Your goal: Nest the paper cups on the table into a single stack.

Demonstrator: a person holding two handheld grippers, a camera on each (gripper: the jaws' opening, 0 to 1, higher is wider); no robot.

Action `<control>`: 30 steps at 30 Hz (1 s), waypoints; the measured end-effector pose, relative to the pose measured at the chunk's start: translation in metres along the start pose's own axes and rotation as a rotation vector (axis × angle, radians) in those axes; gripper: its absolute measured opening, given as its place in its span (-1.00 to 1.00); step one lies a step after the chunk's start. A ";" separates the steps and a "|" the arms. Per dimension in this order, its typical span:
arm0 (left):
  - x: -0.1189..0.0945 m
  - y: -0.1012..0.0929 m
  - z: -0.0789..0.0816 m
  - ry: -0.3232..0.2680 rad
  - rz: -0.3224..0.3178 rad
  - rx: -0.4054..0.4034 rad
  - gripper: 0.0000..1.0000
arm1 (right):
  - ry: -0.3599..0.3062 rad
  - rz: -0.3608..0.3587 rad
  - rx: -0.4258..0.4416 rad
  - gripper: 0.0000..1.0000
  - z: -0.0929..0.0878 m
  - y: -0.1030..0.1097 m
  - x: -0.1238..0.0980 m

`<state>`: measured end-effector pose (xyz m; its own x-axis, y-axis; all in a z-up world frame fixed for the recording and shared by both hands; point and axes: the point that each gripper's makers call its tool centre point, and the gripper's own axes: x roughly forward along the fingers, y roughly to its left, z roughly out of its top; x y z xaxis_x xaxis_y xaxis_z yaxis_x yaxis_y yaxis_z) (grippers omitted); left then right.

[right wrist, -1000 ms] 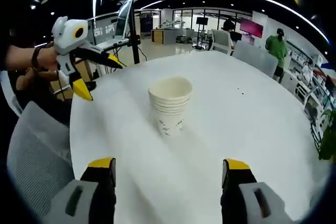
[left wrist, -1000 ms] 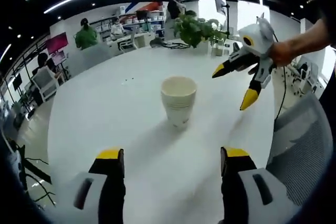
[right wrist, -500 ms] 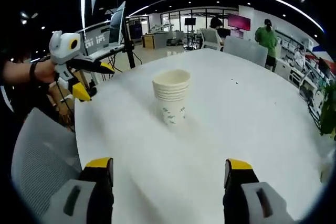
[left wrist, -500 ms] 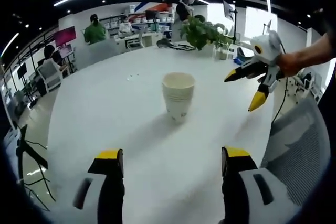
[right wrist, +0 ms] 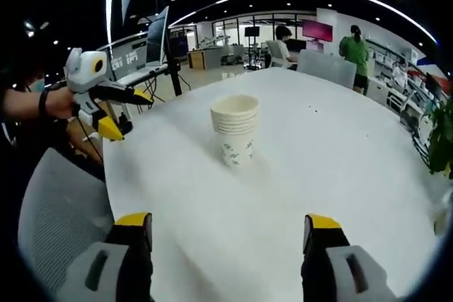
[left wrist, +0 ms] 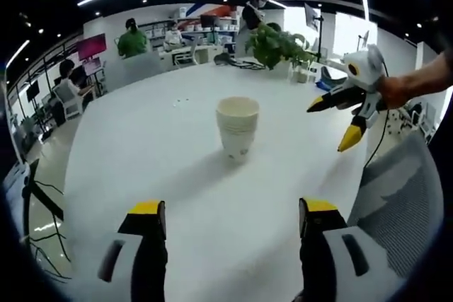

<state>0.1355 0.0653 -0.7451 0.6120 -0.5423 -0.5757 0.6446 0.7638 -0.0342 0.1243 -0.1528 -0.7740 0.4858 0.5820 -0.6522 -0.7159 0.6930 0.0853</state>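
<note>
In the left gripper view, we see our left gripper (left wrist: 230,221) low and near, its yellow-tipped fingers (left wrist: 147,208) wide apart and holding nothing, above the white worktop (left wrist: 127,153). Ahead of them, about the middle of the worktop, the stack of paper cups (left wrist: 237,126) stands upright, several cups nested with their rims layered. To the right and well apart from the stack, our right gripper (left wrist: 347,114) hangs over the worktop's edge in a hand (left wrist: 393,92), fingers spread and empty, above a grey mesh chair (left wrist: 403,203). A potted plant (left wrist: 274,42) sits at the far side. In the right gripper view, the left gripper (right wrist: 120,111) hovers at the far left beside the worktop's edge, fingers parted, while the stack of paper cups (right wrist: 236,129) stands in the centre, well clear of the right gripper (right wrist: 226,228), whose own fingers (right wrist: 320,223) stand open.
</note>
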 end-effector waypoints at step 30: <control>-0.011 -0.013 -0.014 -0.035 0.035 -0.104 0.51 | -0.033 -0.035 0.096 0.81 -0.017 0.002 -0.012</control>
<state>0.1133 0.0664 -0.7498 0.6504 -0.5251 -0.5489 0.5726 0.8137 -0.1000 0.1088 -0.1658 -0.7794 0.5269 0.5696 -0.6308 -0.6480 0.7495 0.1356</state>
